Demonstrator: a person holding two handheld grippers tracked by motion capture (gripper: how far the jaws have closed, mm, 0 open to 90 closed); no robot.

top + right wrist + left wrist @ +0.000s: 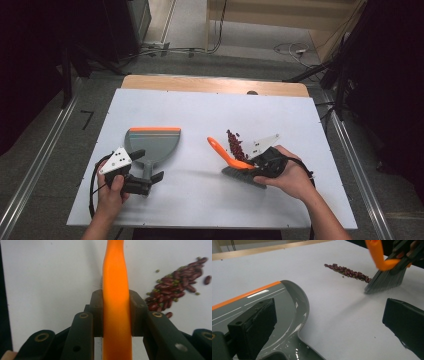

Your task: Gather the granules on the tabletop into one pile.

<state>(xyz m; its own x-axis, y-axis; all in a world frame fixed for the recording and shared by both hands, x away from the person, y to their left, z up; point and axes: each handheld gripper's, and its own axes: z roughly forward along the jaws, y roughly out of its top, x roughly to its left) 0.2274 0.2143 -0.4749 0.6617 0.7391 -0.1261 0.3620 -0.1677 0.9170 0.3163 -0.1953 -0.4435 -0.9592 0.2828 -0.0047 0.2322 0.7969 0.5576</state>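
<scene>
The sweeping looks barely begun: the beans [234, 143], right of centre in the high view, lie in a loose streak on the white surface [200, 200], none yet in the dustpan [152, 141], whose tray at centre left is bare. The right hand-held gripper [260, 162] clamps the brush [235, 162] by its orange handle, bristles touching the streak's near end. The left hand-held gripper [145, 170] straddles the dustpan's handle, jaws wide.

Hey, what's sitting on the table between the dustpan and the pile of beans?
Nothing: in the high view, bare white table separates the dustpan from the beans. The left gripper view shows the same bare stretch.
</scene>
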